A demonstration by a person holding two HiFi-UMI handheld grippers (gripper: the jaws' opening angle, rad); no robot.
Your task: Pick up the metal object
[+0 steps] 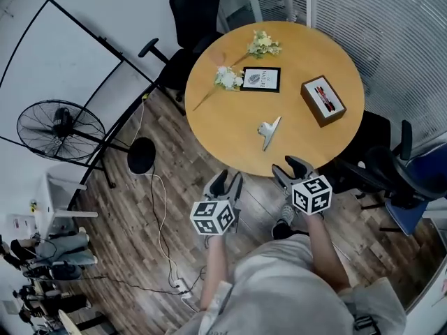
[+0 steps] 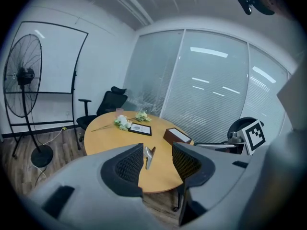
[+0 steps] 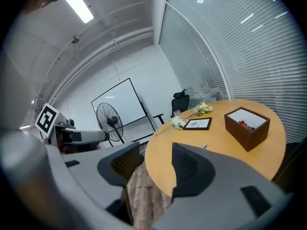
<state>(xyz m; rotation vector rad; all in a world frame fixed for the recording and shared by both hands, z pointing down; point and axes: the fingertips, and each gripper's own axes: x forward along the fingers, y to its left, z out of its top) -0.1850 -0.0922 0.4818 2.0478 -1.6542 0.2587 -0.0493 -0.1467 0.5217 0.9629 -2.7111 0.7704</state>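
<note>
The metal clip [image 1: 269,131] lies flat on the round bench [image 1: 230,128], ahead of both pairs of fingers and touching neither. In the left gripper view it shows through the gap of the left gripper [image 2: 157,164], whose fingers [image 2: 125,169] stand apart with nothing held. The right gripper [image 3: 156,164] is likewise spread and empty, short of the bench's near edge. Farther ahead of the fingers sit a framed card [image 1: 260,79], white flowers [image 1: 228,78] and, to the right, an open wooden box [image 1: 323,100].

I see a brown box [image 1: 323,100] near the table's [image 1: 230,128] right edge, with a framed card [image 1: 261,79] and flowers [image 1: 263,45] toward its far edge.
</note>
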